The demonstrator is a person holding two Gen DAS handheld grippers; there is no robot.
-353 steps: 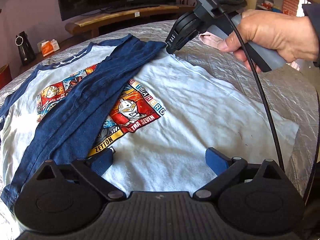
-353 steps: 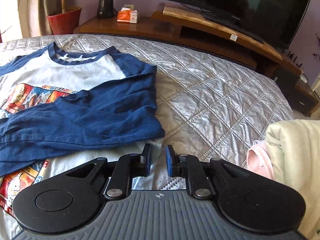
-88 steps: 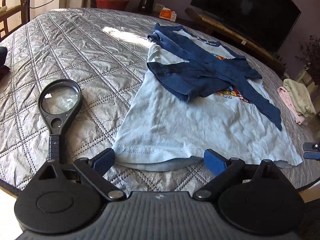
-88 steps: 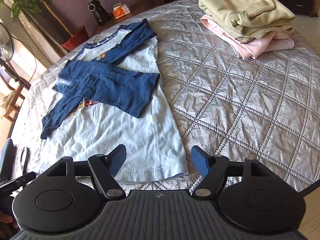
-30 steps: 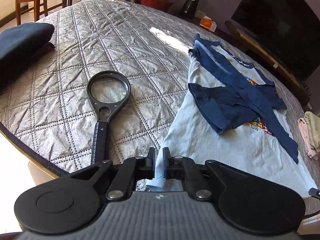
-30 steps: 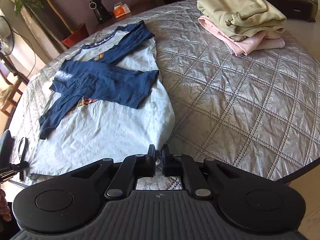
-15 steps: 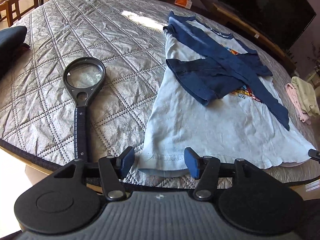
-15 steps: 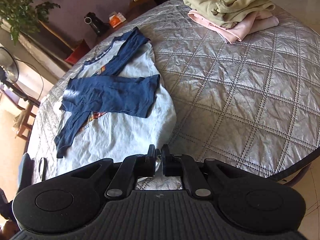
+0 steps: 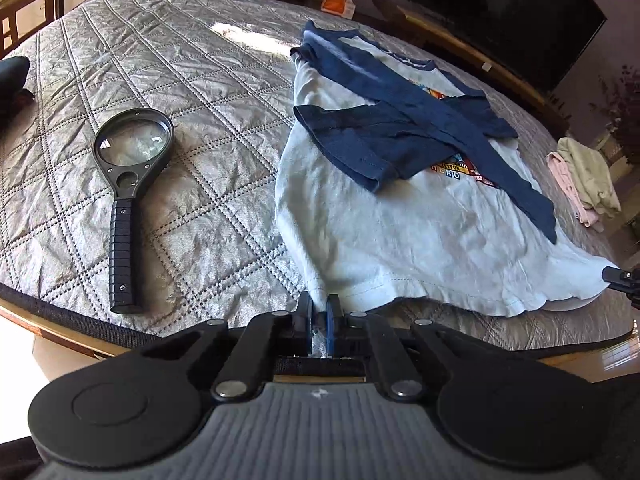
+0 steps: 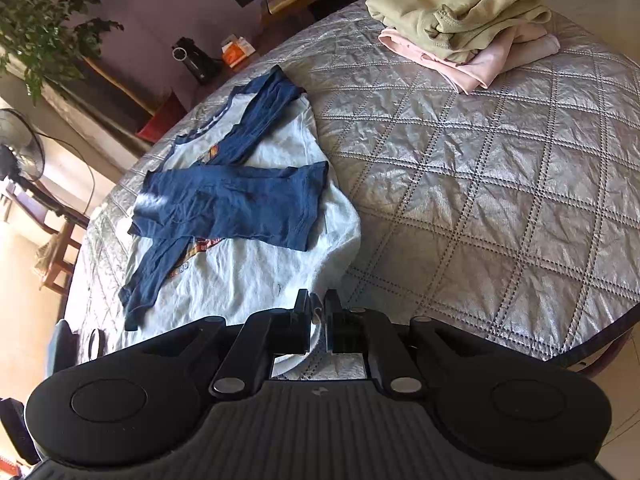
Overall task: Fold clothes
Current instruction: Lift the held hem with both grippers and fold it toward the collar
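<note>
Left gripper (image 9: 319,314): open half a second ago, now clamped on the near-left hem corner of the shirt (image 9: 400,232).
Right gripper (image 10: 316,316): pinched on the other hem corner, as before.
Shirt: flat on the quilted table (image 9: 200,100), navy sleeves (image 10: 240,200) crossed over the chest print.
Meaning: both bottom corners held, probably ready for lifting the hem toward the collar.
Folded pile (image 10: 464,20): far side, well apart.

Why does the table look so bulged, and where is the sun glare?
Left wrist view: the fisheye lens bows the quilted table; a blown-out sun patch lies beyond the shirt. Right wrist view: the quilt's sheen glares, and the far left is overexposed.
</note>
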